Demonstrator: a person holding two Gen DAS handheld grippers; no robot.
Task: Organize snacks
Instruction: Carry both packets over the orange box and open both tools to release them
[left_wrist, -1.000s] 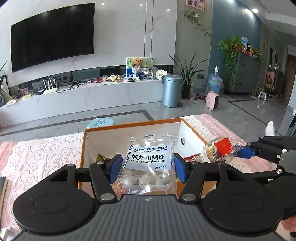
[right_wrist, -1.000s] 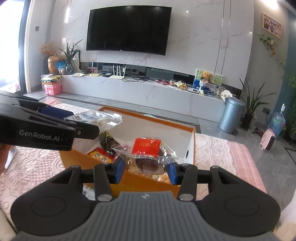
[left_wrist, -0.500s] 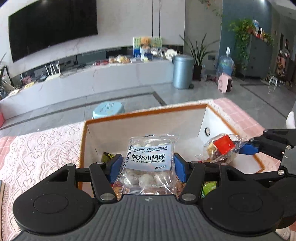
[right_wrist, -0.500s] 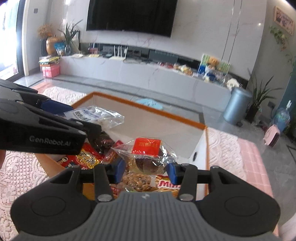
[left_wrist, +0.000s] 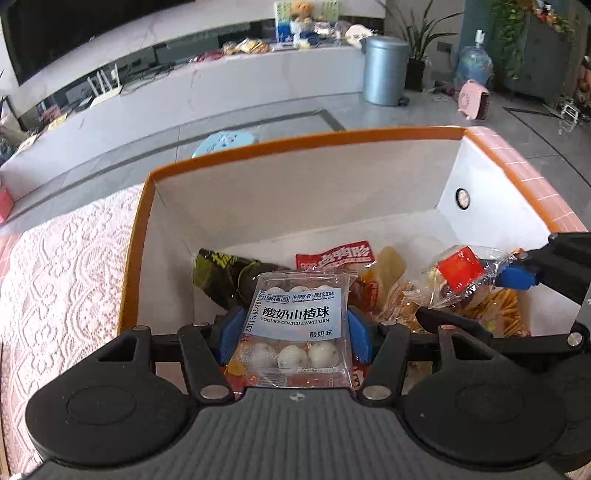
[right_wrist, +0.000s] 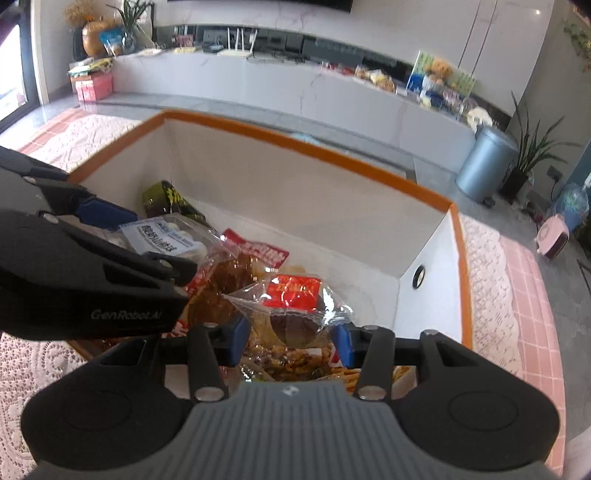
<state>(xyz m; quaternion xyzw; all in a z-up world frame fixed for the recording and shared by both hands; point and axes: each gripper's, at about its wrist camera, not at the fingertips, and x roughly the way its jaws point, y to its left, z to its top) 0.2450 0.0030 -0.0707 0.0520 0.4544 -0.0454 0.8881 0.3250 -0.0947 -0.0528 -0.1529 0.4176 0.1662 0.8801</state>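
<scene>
Left wrist view shows the left gripper (left_wrist: 294, 329) jaws pinching a light, crinkly yogurt hawthorn pack (left_wrist: 295, 328) by its sides above the orange-rimmed box (left_wrist: 306, 142), while the right gripper (right_wrist: 291, 334) clamps a soft red-labelled pastry bag (right_wrist: 291, 306), likely squashable.

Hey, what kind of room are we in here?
Most likely a home living room: a long white media console runs along the wall, a teddy bear and clutter sit on it, and a potted plant stands beside a metal bin.
</scene>
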